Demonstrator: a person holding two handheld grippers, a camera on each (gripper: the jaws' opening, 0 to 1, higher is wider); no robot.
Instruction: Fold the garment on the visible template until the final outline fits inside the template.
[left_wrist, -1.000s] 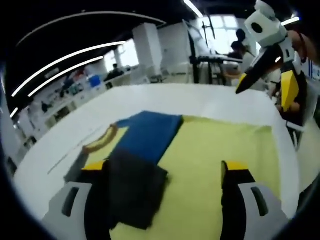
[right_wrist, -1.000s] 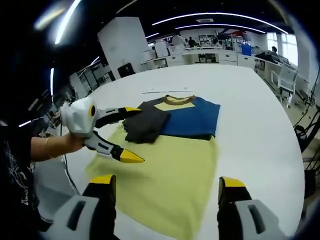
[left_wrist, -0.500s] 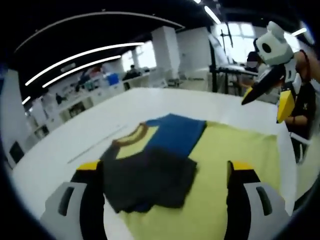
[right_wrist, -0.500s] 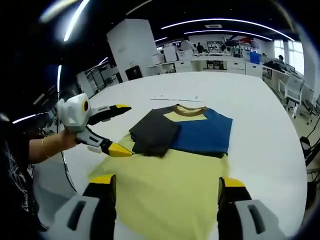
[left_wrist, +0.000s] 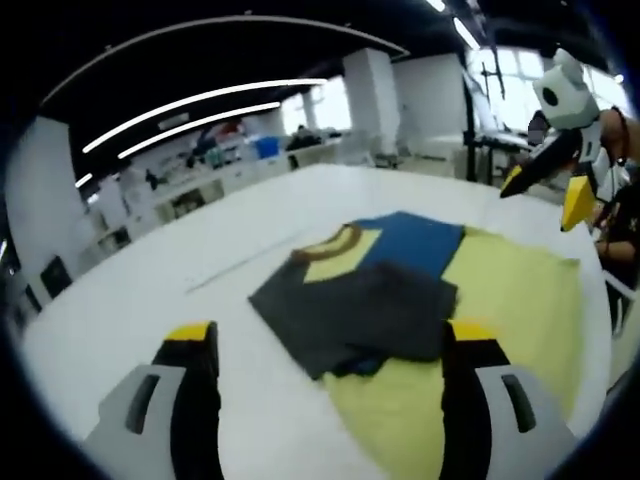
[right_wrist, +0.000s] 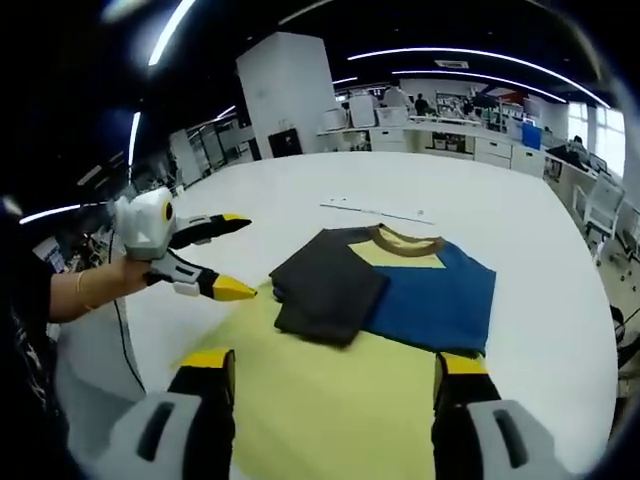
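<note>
Your garment (right_wrist: 385, 290) lies flat on the white table (right_wrist: 300, 180), its dark sleeve side already folded in over the blue body while the yellow lower half spreads toward you, probably left long for the next fold. Your left tongs (right_wrist: 222, 258) hang spread and empty just beside the dark fold, off the cloth. Your right tongs (right_wrist: 330, 385) are spread too, raised above the yellow hem, pinching nothing.

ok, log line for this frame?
left gripper: open, empty | right gripper: open, empty | shirt: dark sleeve folded in | on white table
</note>
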